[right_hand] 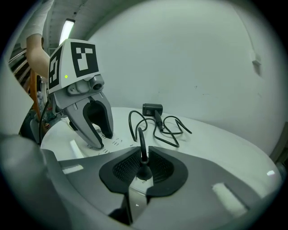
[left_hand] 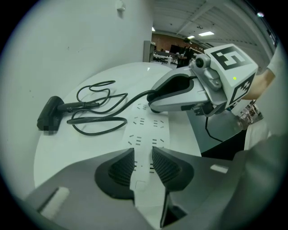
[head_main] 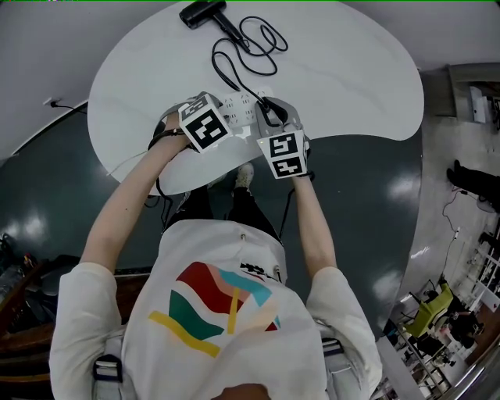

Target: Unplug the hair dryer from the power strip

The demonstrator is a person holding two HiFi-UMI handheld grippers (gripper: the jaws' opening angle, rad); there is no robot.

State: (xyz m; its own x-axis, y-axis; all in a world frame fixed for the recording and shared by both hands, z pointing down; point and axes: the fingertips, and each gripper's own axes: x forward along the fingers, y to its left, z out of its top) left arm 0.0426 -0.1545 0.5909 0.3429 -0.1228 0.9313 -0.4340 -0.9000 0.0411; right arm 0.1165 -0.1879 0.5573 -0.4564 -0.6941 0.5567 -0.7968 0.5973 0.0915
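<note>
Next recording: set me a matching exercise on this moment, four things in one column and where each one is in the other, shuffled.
Things:
1. hair dryer
2. cord
3. plug
4. power strip

Places:
A. gripped by the right gripper
B. lying in loops on the table
C. clamped by the left gripper
D. at the table's far edge

Pairs: 1-D, 2-B, 3-A, 4-C

I record, head view: hair dryer point(head_main: 202, 13) at 12 o'clock on the tabletop point(head_main: 351, 86), cord point(head_main: 250, 47) looped just behind the power strip point(head_main: 241, 109) at 6 o'clock. The left claw point(left_hand: 143, 155) straddles the power strip's 9 o'clock end. The plug point(right_hand: 144, 170) sits inside the right claw point(right_hand: 143, 157) at 3 o'clock.
</note>
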